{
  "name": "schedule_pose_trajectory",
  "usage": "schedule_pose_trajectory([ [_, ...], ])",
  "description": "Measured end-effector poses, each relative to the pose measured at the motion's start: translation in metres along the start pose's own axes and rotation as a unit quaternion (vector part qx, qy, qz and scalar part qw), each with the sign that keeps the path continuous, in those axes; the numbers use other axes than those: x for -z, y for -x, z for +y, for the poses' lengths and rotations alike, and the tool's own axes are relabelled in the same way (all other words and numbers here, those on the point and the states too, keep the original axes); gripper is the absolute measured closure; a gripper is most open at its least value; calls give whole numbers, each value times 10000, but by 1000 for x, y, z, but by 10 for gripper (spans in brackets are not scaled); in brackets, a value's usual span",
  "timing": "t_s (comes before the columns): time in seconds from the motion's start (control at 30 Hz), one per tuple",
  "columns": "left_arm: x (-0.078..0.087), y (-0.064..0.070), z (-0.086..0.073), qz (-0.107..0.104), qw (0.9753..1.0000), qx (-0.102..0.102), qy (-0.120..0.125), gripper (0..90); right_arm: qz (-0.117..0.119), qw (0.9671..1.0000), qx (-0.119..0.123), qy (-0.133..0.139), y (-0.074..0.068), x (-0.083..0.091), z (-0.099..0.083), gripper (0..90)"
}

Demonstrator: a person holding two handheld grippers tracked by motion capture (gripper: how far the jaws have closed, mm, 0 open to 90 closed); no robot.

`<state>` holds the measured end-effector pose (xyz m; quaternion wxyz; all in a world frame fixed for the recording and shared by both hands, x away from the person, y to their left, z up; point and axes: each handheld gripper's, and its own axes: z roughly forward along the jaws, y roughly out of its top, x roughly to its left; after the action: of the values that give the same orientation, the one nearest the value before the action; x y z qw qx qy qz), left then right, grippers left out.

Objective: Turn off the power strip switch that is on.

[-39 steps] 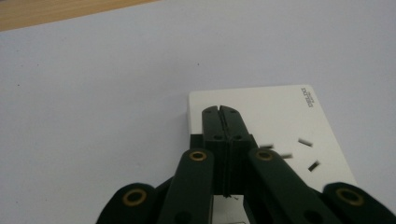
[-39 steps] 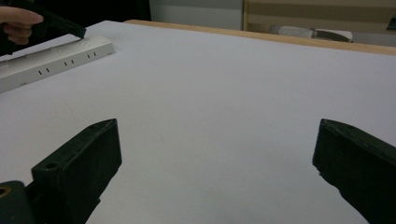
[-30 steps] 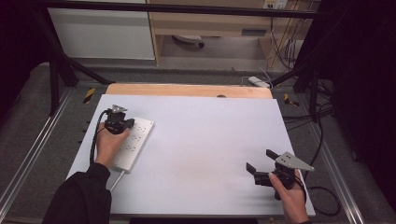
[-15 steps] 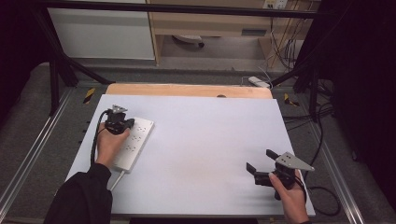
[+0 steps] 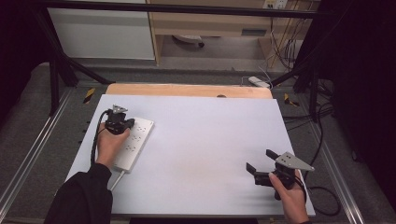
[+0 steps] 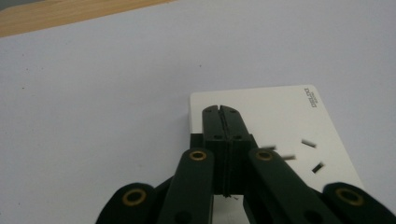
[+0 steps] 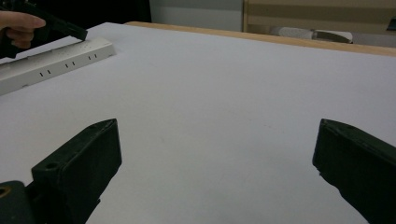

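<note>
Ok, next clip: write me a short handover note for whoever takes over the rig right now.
Left tongs: shut, empty, tips over the white power strip near its far end; whether they press on it can't be told.
Right tongs: open, empty, low over the white table at the near right.
Power strip lies flat at the table's left, its cord running off the near edge.
Done: nothing visibly plugged in or moved. Left: likely handling the strip; right tongs are free to help.

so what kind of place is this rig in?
Looks like a lab or workshop test bench, not a home: a white table inside a black metal frame, loose cables on the floor behind, and a power strip under the left gripper.
</note>
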<state>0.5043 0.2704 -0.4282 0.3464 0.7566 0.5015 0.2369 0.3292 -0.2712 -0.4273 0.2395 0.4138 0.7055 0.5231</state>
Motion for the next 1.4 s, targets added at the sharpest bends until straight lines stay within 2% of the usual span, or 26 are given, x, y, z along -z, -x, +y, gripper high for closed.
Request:
schedule_pose_trajectory([
  [0.93, -2, 2, -1, -27, 10000, -16, 2, 900, 1, 10000, -13, -2, 0, -1, 0, 17],
  [1.03, -2, 3, -1, -37, 10000, -68, 8, 900, 1, 10000, -14, -5, 0, -1, 0, 17],
  [1.4, -1, 4, -2, -57, 10000, 14, 67, 900, 0, 10000, -11, 4, 0, -1, 0, 17],
])
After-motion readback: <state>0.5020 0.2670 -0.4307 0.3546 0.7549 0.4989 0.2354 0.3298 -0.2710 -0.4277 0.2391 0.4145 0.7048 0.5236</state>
